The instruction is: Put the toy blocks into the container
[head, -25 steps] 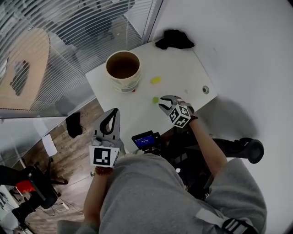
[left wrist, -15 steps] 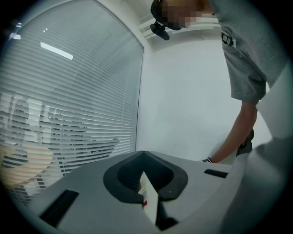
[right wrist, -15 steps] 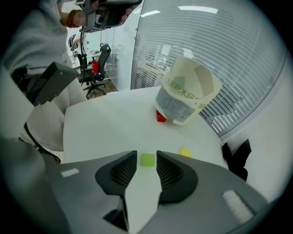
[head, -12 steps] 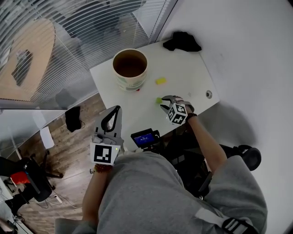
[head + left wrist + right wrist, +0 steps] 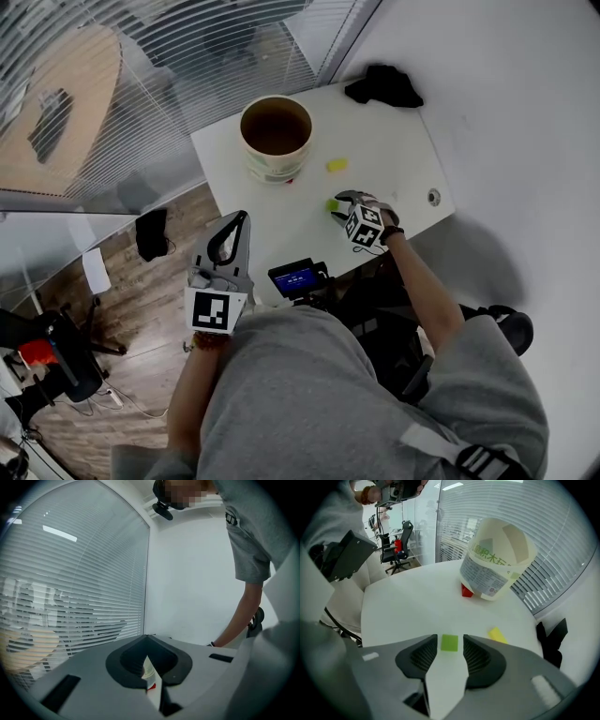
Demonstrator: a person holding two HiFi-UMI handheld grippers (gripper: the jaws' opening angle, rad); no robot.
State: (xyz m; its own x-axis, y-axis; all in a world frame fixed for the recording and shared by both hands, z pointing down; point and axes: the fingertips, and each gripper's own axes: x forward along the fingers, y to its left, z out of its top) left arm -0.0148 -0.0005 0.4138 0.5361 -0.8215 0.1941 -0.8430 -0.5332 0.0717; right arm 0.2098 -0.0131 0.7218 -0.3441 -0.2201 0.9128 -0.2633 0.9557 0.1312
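Since the earlier frame, the right tongs [image 5: 343, 203] have advanced a short way across the worktop [image 5: 384, 141] and closed the gap to the green block [image 5: 449, 642]. The block, previously ahead of the tips, now sits level with them. The left tongs [image 5: 241, 217] show no comparable change of position.

Current state:

1. Right tongs: spread moderately wide, gripping nothing. In the right gripper view the green block lies flat on the worktop in the gap between the two tips, with a little clearance on each side. No contact is visible.
2. Left tongs: pressed together and empty. They are held off the worktop edge at centre left of the head view, pointing toward the container [image 5: 272, 169].
3. Container: stands upright near the upper-left corner of the worktop, mouth open. Its contents cannot be made out.
4. Yellow block [image 5: 337, 165]: loose on the worktop, between the green block and the container.
5. Red block [image 5: 466, 591]: on the worktop, touching or just beside the foot of the container.

Assessment: the approach to the green block appears complete, and the next action is likely a squeeze on it. All three visible blocks remain outside the container, so the task looks to be at an early stage.
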